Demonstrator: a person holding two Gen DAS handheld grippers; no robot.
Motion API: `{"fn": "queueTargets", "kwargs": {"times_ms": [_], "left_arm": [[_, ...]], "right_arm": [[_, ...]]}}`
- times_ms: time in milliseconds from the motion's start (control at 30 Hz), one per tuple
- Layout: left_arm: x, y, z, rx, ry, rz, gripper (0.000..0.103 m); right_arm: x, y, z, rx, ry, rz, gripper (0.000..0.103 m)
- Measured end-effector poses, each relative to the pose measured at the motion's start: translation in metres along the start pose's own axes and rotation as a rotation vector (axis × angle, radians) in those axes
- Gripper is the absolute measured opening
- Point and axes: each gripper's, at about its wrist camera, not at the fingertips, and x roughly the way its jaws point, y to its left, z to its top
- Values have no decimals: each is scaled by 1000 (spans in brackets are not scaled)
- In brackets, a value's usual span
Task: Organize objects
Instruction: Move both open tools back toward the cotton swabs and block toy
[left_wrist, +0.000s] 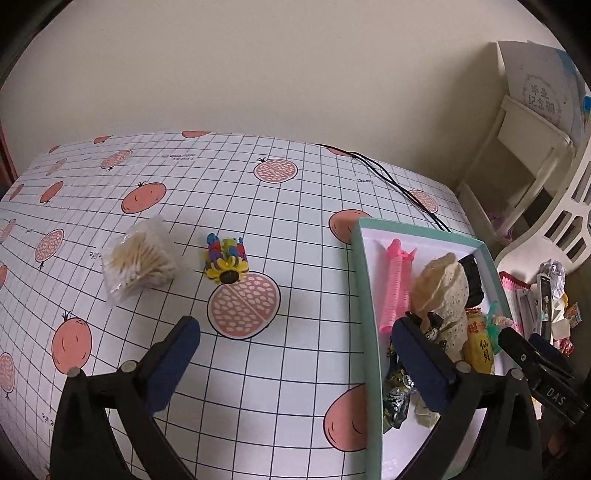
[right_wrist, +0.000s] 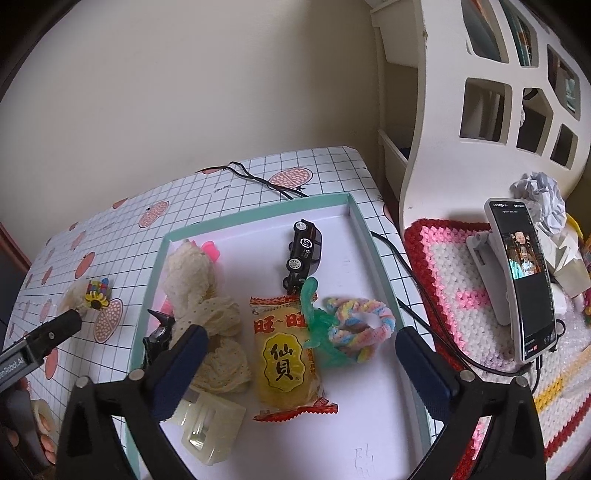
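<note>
A teal-rimmed white box (right_wrist: 255, 213) (left_wrist: 364, 295) holds a yellow rice-cracker packet (right_wrist: 284, 362), a black toy car (right_wrist: 304, 245), a pastel braided ring (right_wrist: 364, 328), a green twist (right_wrist: 314, 321), cream lace cloth (right_wrist: 201, 295) and a pink hair roller (left_wrist: 397, 284). On the table lie a bag of cotton swabs (left_wrist: 138, 262) and a colourful sunflower toy (left_wrist: 227, 260). My left gripper (left_wrist: 295, 334) is open and empty above the table, near the box's left rim. My right gripper (right_wrist: 301, 349) is open and empty over the box.
A black cable (left_wrist: 391, 181) crosses the table's far right. A white shelf (right_wrist: 480, 92) stands right of the table. A phone on a stand (right_wrist: 524, 280) rests on a crocheted mat (right_wrist: 443, 266). Crumpled paper (right_wrist: 539, 192) lies behind it.
</note>
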Motion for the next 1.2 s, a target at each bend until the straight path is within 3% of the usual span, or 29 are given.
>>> {"fn": "queueTargets", "kwargs": {"times_ms": [733, 900, 1100, 1200], "left_arm": [[-5, 14, 3, -13, -23, 6, 103], [-14, 27, 10, -14, -50, 3, 103], [-35, 54, 24, -32, -143, -13, 103], [-40, 69, 31, -40, -145, -13, 103]], "right_arm": [[-3, 14, 1, -21, -3, 6, 103], [-22, 27, 15, -21, -71, 29, 103], [-46, 56, 32, -2, -150, 90, 103], [-51, 73, 37, 8, -170, 113, 103]]}}
